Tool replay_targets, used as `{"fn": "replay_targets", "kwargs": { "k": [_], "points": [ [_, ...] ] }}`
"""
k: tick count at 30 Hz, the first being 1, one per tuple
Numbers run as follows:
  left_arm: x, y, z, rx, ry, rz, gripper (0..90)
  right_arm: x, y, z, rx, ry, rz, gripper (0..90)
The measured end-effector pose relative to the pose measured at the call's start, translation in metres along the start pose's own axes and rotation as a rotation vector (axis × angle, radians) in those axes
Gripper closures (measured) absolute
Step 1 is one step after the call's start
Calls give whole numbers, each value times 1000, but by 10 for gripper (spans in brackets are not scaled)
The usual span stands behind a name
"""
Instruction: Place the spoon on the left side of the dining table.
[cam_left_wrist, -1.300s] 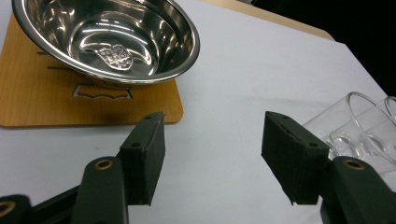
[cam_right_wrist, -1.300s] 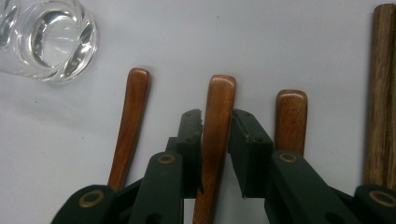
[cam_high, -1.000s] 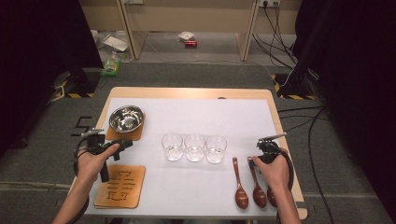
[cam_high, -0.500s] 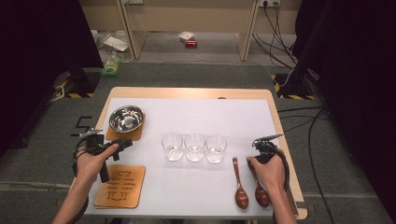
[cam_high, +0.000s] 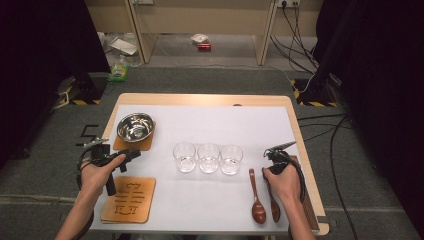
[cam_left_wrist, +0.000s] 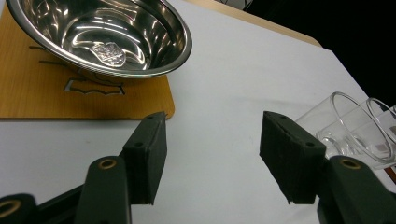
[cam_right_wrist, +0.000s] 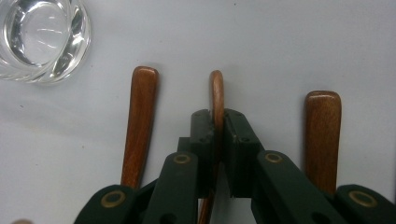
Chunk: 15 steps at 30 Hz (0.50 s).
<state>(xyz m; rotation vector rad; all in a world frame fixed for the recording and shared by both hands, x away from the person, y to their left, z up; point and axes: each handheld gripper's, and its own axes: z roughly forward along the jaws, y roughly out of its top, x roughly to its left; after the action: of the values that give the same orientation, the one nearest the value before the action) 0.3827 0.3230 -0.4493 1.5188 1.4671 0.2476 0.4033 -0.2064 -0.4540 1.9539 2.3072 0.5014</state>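
Now, step in hand: picking up a wooden spoon; judged from the grip, the pick is made but the lift is not.
Right tongs (cam_right_wrist: 215, 122): closed on the handle of the middle spoon (cam_right_wrist: 216, 95), which stands on edge between the pads; the jaws have just been closing onto it.
Middle spoon, place: on the white worktop (cam_high: 220, 125), in front of the row of three glasses (cam_high: 208, 157) and to their right, nearest the person.
Neighbour spoons: one spoon (cam_right_wrist: 138, 121) lies just to the left of the held one, another (cam_right_wrist: 321, 135) just to the right, both flat and apart from it.
Left tongs (cam_left_wrist: 212, 156): open and holding nothing, hovering over bare worktop left of the glasses.
Empty mat (cam_high: 130, 199): left of the glasses, on the near side, by the left hand (cam_high: 97, 172).
Steel bowl (cam_high: 135, 127): left of the glasses and farther back, sitting on its own wooden mat (cam_left_wrist: 70, 100).
Next move, my guess: lift the spoon straight up so its bowl end clears both neighbours, then carry it up toward a glass or the steel bowl.
Care needed: the grip is on a thin edge, so the spoon may twist as it rises.
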Motion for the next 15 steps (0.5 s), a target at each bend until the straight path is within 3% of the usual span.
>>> {"fn": "replay_targets", "kwargs": {
  "k": [7,15],
  "points": [
    [-2,2,-2,-4,0,5,409,-2,-1,-2,-14,12,1,848],
    [-4,4,-3,-16,-2,10,413,-2,-3,-16,-86,20,6,849]
  ]
}}
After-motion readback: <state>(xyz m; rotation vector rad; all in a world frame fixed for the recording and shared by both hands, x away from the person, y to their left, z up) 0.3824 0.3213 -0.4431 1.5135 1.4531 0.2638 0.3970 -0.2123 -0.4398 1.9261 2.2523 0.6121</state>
